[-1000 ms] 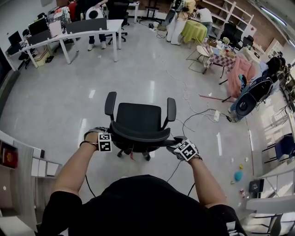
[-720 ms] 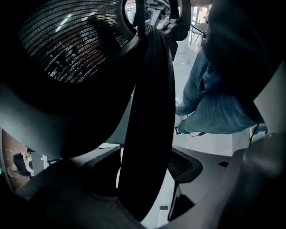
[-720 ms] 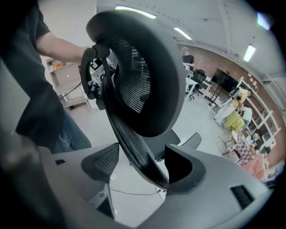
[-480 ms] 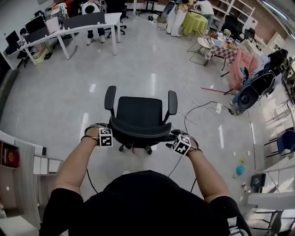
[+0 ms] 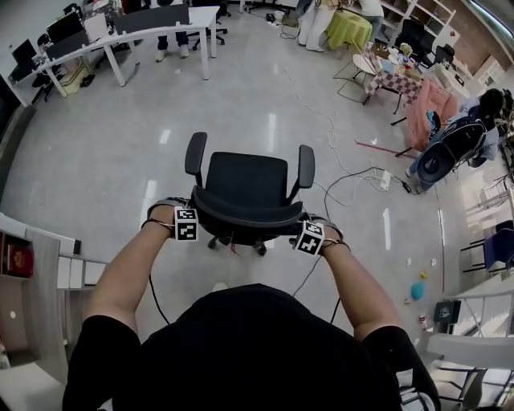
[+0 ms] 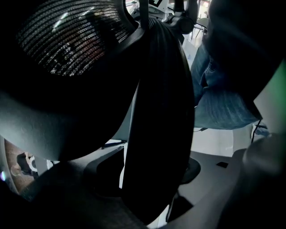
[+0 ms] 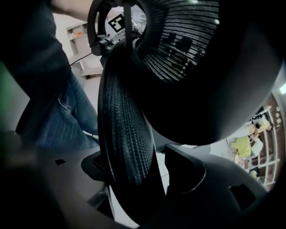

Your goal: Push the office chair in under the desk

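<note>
A long white desk (image 5: 201,18) stands at the upper left of the head view, well apart from the office chair (image 5: 245,189). The chair sits on the open grey floor (image 5: 96,160) in the middle of the frame, its seat facing away from the person.

The person's left forearm (image 5: 132,273) reaches up from the lower left, bare and almost straight. The left claw (image 5: 185,225) points straight down over the left end of the chair's backrest (image 5: 241,226), its marker cube on top. In the left gripper view the dark rim of the backrest (image 6: 156,112) stands between the jaws. They have just been closing, yet a thin strip of light shows between one jaw and the rim. The claw is released, not clamped.

The right forearm (image 5: 353,289) comes up from the lower right, bent a little more. The right claw (image 5: 309,238) points steeply down at the right end of the backrest, its cube tilted. In the right gripper view the mesh edge of the backrest (image 7: 127,129) rises between the jaws. They have just been opening and stand wide, with light on both sides of the mesh, so this claw is released too.

A cable (image 5: 321,152) trails across the floor to the right of the chair.
</note>
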Motion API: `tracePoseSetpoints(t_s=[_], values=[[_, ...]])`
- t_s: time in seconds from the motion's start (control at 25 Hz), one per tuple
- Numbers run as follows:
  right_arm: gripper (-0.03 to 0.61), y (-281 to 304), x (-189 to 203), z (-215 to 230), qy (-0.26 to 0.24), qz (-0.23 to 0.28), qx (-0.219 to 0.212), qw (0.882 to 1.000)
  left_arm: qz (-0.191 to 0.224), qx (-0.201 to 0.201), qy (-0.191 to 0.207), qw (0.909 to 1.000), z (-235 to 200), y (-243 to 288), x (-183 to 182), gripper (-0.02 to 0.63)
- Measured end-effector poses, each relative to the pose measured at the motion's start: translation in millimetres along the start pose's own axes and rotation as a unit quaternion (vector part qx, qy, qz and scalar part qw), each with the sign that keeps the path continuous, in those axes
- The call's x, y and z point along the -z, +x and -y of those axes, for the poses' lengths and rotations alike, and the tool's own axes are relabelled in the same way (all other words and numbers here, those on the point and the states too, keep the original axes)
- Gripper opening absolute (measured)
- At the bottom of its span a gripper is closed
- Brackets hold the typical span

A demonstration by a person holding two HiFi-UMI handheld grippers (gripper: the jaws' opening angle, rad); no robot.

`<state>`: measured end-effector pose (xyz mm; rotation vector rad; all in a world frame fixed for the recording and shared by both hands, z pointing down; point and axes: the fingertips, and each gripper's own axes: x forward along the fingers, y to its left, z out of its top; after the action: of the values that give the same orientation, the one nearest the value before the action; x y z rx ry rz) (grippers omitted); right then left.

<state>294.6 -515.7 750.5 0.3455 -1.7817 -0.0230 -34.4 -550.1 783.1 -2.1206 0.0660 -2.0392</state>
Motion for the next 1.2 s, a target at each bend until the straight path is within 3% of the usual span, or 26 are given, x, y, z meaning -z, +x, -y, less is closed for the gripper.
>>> tracePoseSetpoints(t_s=[0.44, 0.68, 0.96, 1.2], values=[[0.299, 3, 2, -4, -0.04, -0.021, 0.006, 0.999, 0.022, 0.0, 0.002, 0.9998, 3, -4, -2, 0.261], [0.245, 3, 1, -4, -0.056, -0.025, 0.002, 0.998, 0.024, 0.008, 0.012, 0.9996, 4, -5, 0, 0.236], [0.233, 0, 6, -11, -0.056, -0.033, -0.021, 0.998, 0.022, 0.005, 0.015, 0.9996, 6, -6, -4, 0.224], [0.222, 3, 6, -12, -0.057, -0.036, -0.015, 0.998, 0.021, 0.004, 0.015, 0.9997, 8, -3, -3, 0.221]])
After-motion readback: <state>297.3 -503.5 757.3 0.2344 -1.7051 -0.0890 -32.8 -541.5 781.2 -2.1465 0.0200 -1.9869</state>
